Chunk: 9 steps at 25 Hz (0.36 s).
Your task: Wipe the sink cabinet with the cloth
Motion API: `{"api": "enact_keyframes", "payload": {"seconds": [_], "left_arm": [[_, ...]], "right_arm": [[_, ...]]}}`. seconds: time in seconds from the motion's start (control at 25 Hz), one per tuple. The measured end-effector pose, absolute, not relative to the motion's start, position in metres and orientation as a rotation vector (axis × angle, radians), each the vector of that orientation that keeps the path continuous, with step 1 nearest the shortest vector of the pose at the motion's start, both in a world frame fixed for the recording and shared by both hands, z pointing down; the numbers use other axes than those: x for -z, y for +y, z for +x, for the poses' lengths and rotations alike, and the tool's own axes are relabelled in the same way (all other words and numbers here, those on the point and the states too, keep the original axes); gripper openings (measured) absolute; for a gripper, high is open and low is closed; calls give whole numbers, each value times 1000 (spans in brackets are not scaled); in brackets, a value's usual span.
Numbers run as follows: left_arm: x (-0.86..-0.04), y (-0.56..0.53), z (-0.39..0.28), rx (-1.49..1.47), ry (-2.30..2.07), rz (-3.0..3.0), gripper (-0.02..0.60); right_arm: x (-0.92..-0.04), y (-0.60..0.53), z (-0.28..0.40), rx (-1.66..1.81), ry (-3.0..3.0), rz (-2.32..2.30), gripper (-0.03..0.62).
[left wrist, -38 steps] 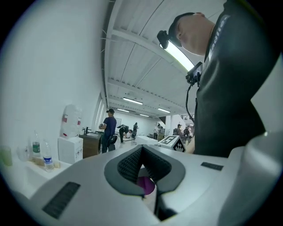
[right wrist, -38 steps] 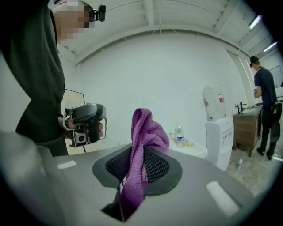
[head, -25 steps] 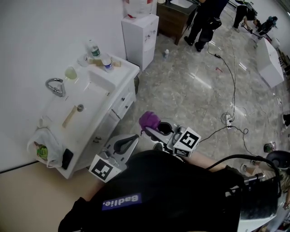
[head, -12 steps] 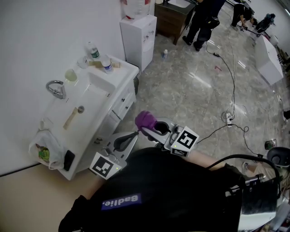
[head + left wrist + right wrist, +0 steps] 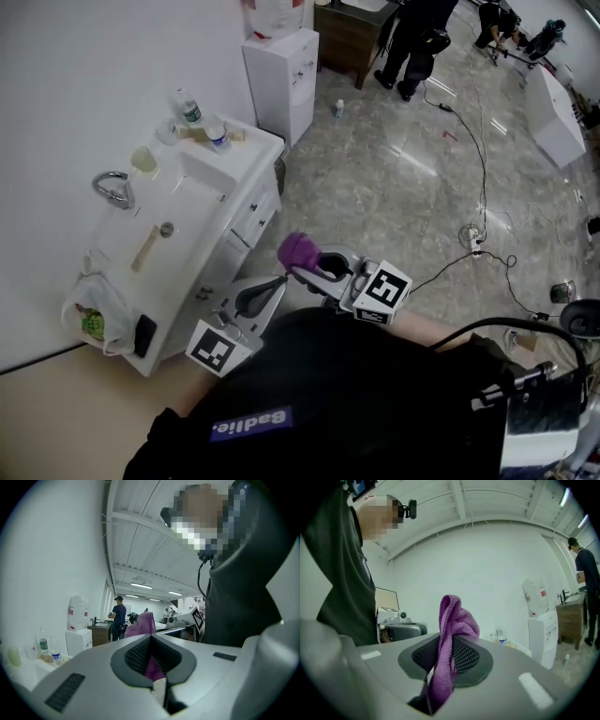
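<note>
The right tool (image 5: 446,651) is clamped on a purple terry cloth (image 5: 457,620), a soft bunched fold standing up between its ribbed pads. The left tool (image 5: 265,292) is closed on nothing. Both hang well apart from the glossy white sink cabinet (image 5: 202,246). Only a thin fold is pinched, so drag on that slick top could tug it free, or topple the light plastic bottles (image 5: 191,108).

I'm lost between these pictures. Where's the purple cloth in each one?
Head view: purple cloth at centre, at the tip of the right gripper.
Left gripper view: cloth mid-picture, beyond the jaws.
Right gripper view: cloth at centre, pinched between the jaws.
Shared landmark: the white water dispenser, seen in all three.
</note>
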<state>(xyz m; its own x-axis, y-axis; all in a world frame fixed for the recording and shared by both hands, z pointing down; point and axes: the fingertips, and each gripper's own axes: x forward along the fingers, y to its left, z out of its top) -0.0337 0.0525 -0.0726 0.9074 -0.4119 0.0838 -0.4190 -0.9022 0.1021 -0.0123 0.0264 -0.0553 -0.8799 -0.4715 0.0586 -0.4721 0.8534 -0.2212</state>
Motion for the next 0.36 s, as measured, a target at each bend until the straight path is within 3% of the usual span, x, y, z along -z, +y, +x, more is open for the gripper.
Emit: {"api": "enact_keyframes", "payload": {"seconds": [0.36], "left_arm": [[75,51,-31,-85,-651,2951,0]], "right_arm": [[53,25,-10,-371,-3020,770,69]]}}
